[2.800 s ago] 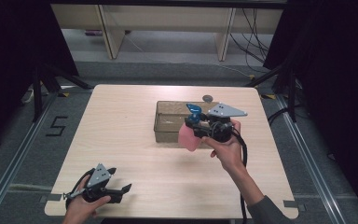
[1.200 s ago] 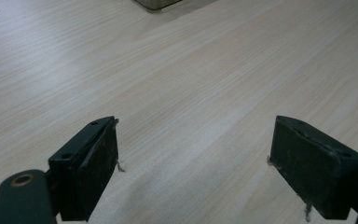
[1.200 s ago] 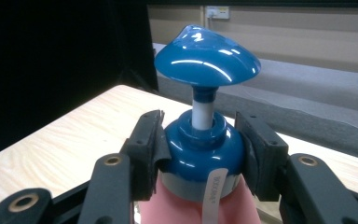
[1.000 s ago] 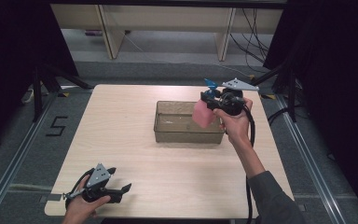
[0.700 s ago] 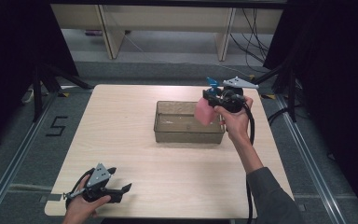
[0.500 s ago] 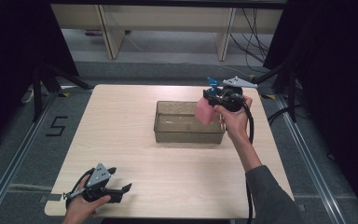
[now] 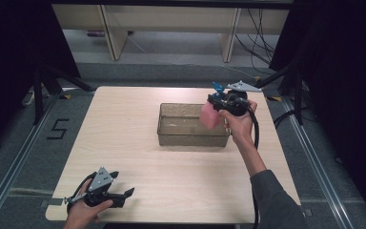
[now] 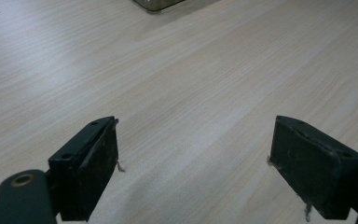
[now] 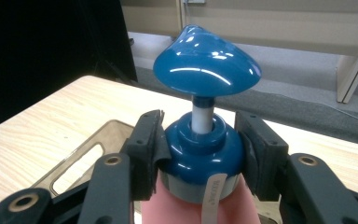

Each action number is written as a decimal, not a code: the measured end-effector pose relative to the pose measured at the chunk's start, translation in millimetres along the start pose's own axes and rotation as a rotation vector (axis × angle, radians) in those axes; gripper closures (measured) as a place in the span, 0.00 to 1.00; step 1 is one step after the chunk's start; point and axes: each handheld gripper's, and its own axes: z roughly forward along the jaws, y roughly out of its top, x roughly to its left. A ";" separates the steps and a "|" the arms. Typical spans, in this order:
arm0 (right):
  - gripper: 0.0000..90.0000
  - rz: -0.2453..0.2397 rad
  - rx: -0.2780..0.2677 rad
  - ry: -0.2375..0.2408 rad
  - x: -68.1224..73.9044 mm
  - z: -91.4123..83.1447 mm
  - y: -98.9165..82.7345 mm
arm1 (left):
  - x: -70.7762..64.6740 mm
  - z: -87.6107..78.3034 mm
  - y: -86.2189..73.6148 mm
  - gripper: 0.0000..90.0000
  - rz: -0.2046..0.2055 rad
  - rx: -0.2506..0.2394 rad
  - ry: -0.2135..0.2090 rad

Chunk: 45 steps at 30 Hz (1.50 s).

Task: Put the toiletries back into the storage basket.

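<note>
Right now my right gripper (image 9: 200, 154) has its jaws clamped on the blue collar of the pink pump bottle (image 7: 210, 114), above the clear bin's (image 7: 190, 138) right end. My left gripper (image 8: 196, 172) rests at the surface's (image 7: 124, 124) near left, jaws wide apart with nothing between them.

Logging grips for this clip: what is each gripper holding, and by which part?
The right gripper is clamped on a pink pump bottle, gripping its blue collar just below the pump head. The left gripper is open, holding nothing.
</note>
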 end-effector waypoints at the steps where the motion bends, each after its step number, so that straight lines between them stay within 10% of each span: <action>1: 0.59 0.015 0.007 -0.001 0.9 -0.5 -2.1 | 0.0 0.1 -0.1 0.16 0.001 0.001 -0.001; 45: 0.60 0.038 0.059 -0.021 -11.7 2.8 -48.4 | 0.0 0.3 -0.7 0.16 -0.007 0.012 -0.001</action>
